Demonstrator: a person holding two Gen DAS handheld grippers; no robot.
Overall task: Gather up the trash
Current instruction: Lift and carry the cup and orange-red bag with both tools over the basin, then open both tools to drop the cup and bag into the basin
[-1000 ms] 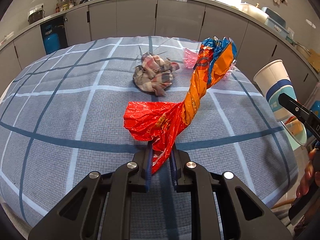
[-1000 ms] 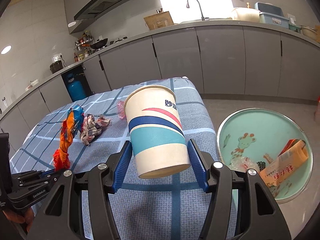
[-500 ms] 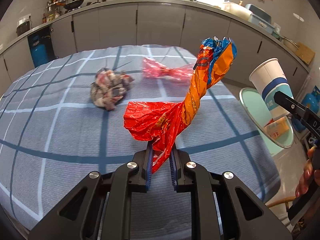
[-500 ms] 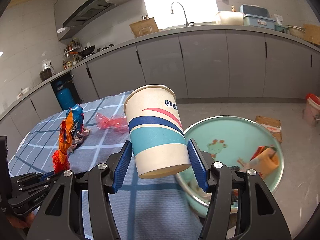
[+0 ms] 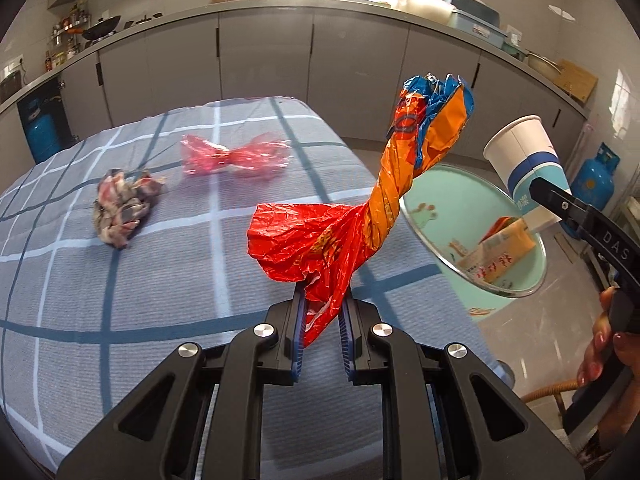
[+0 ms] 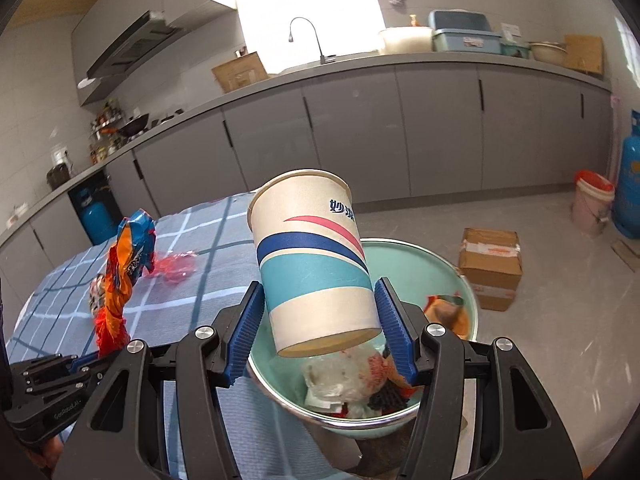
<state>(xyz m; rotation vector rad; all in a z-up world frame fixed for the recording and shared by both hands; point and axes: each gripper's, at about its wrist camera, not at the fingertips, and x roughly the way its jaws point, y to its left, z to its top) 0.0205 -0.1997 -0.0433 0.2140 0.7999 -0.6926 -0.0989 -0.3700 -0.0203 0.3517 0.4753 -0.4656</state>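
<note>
Right wrist view: the right gripper (image 6: pixel 320 316) clamps a tilted paper cup (image 6: pixel 312 256) over the green bin (image 6: pixel 424 256), which stands just off the bench (image 6: pixel 208 240) edge, with open floor beyond. Only this view shows a box (image 6: pixel 490 268). In the left wrist view the left gripper (image 5: pixel 322 320) pinches a twisted wrapper (image 5: pixel 360 216); a crumpled wad (image 5: pixel 122 208) and pink wrapper (image 5: pixel 236 156) lie on the checked cloth, grey cabinets behind.
</note>
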